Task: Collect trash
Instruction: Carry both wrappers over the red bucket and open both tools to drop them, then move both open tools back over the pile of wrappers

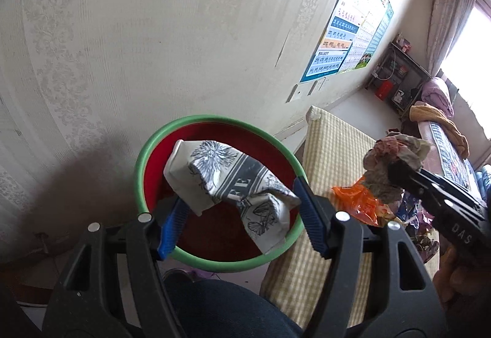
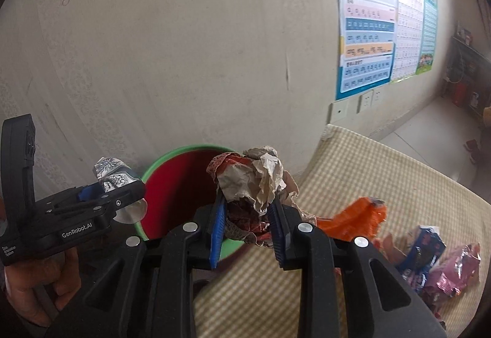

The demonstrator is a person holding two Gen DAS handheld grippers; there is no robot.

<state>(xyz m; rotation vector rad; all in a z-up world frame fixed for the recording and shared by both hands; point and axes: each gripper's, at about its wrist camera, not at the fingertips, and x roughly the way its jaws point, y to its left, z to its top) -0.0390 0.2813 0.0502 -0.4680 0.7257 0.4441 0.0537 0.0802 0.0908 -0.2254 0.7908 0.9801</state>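
Left claw [image 1: 236, 212]: clamped on a crushed white paper carton [image 1: 227, 181] with grey flower and butterfly print, blue pads [image 1: 310, 212] pressing its two ends.
Carton's place: held in the air over the mouth of the bin [image 1: 144, 154], which is red inside with a green rim.
Right claw [image 2: 248, 224]: clamped on a crumpled wad of brown and red paper [image 2: 254, 181], its blue pads [image 2: 218, 227] close together around the wad's lower part.
Wad's place: held up above the near-left corner of the tabletop [image 2: 353, 160], just right of the bin [image 2: 181, 178] in the right wrist view; in the left wrist view it shows at the right, well apart from the carton.
Bin's place: on the floor against the pale patterned wall [image 1: 153, 31], touching or just beside the left edge of the tabletop.
Tabletop: covered in a yellow checked cloth.
Other trash: an orange wrapper [image 2: 356, 218] lies on the cloth just right of the right claw; farther right lie a blue wrapper [image 2: 423, 249] and a pink wrapper [image 2: 454, 270].
Hands: a person's hand [image 2: 33, 286] grips the left claw's handle.
Wall: charts [image 2: 368, 28] hang at the far right.
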